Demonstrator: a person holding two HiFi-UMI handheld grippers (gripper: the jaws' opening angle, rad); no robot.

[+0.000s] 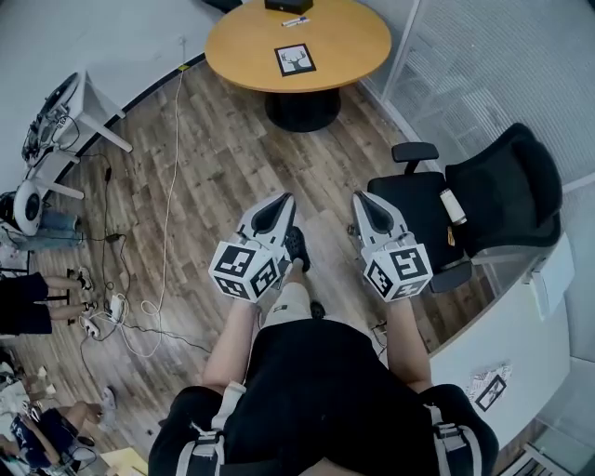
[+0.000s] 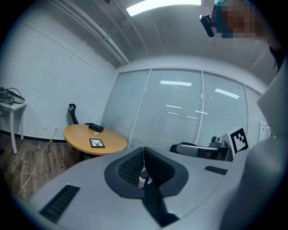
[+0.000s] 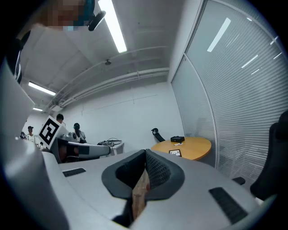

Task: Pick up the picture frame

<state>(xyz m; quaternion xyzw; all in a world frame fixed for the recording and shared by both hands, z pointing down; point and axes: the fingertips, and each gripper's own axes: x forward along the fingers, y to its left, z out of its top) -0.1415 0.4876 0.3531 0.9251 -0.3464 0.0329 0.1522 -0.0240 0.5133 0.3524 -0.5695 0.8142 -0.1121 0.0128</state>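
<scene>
The picture frame (image 1: pixel 295 59), black-edged with a white print, lies flat on the round wooden table (image 1: pixel 242 46) at the far end of the room. It also shows small in the left gripper view (image 2: pixel 96 143) and the right gripper view (image 3: pixel 174 152). My left gripper (image 1: pixel 285 200) and right gripper (image 1: pixel 359 200) are held side by side over the wooden floor, well short of the table. Both point roughly level toward it. In their own views the left gripper (image 2: pixel 143 154) and the right gripper (image 3: pixel 146 157) have their jaws shut together with nothing between them.
A black box (image 1: pixel 288 5) and a pen (image 1: pixel 296 20) lie on the table behind the frame. A black office chair (image 1: pixel 483 195) stands at the right beside a white desk (image 1: pixel 521 325). Cables (image 1: pixel 139 279) trail over the floor at left. A glass wall with blinds (image 1: pixel 502 65) runs along the right.
</scene>
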